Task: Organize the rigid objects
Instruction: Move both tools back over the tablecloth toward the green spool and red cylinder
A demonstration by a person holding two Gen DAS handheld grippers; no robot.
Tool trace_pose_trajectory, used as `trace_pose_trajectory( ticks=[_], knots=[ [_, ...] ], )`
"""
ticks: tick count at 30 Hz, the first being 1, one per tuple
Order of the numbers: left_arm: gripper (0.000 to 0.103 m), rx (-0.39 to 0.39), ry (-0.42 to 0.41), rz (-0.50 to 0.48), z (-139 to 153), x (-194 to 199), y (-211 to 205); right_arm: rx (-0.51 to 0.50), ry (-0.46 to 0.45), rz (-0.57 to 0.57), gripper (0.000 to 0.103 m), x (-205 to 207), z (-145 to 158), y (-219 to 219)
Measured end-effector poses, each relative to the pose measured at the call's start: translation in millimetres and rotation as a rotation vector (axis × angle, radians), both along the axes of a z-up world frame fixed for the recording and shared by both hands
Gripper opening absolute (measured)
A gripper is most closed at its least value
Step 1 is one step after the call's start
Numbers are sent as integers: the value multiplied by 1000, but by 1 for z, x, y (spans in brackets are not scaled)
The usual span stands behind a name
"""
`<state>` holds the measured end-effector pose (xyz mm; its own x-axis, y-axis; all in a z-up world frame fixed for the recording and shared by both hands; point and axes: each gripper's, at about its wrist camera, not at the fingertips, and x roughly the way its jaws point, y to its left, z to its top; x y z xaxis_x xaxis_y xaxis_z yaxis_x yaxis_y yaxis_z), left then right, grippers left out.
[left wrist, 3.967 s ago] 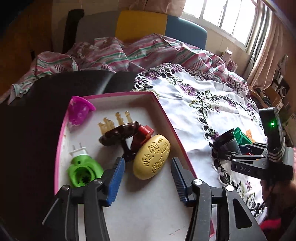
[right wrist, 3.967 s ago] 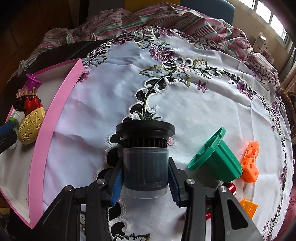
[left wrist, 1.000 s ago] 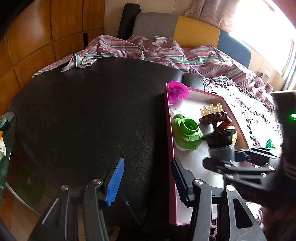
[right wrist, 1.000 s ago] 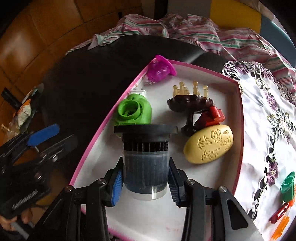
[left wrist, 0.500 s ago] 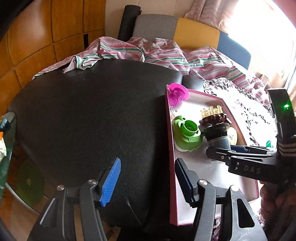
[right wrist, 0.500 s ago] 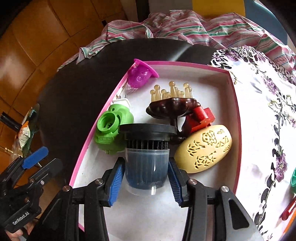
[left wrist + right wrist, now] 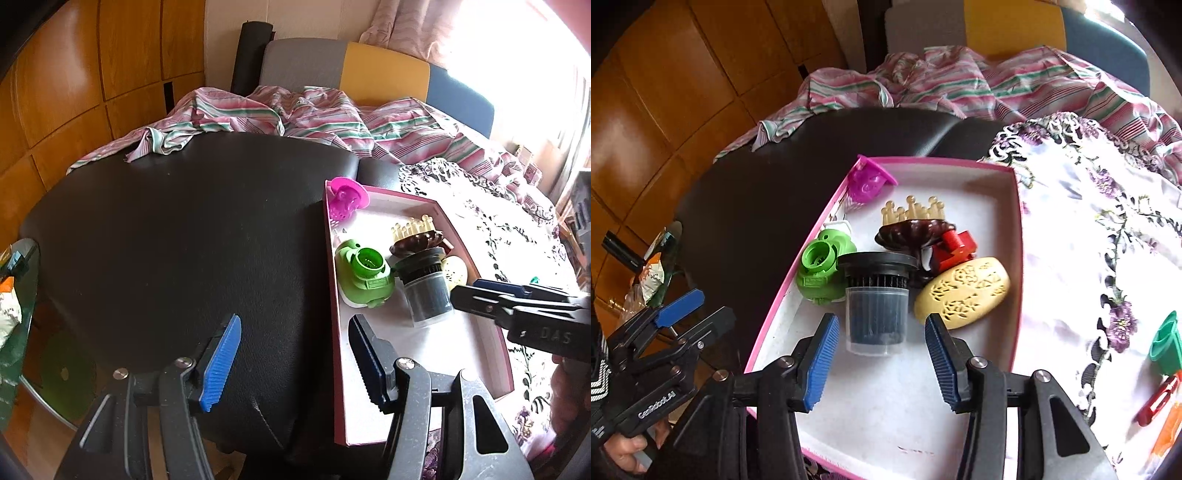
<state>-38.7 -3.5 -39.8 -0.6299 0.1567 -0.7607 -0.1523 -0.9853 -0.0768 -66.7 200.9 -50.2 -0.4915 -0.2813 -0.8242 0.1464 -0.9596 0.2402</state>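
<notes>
Tray's near half lies bare; objects crowd its far half.

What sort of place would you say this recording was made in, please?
Most likely a lived-in home room: an embroidered floral tablecloth, a rumpled striped sheet over a black leather seat, wood-panelled walls and a curtained window.

Black grippers, blue ribbed pads

A rumpled pink-and-green striped cloth lies heaped along the far edge of the black leather surface. Behind it stand wooden wall panels and a grey, yellow and blue chair back.
</notes>
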Motion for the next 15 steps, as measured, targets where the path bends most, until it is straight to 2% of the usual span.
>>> trace_pose_trajectory(
  ticks=[15],
  knots=[
    [62,-26,22,-47,6,8,18,10,50,-78,49,15,22,44]
  ],
)
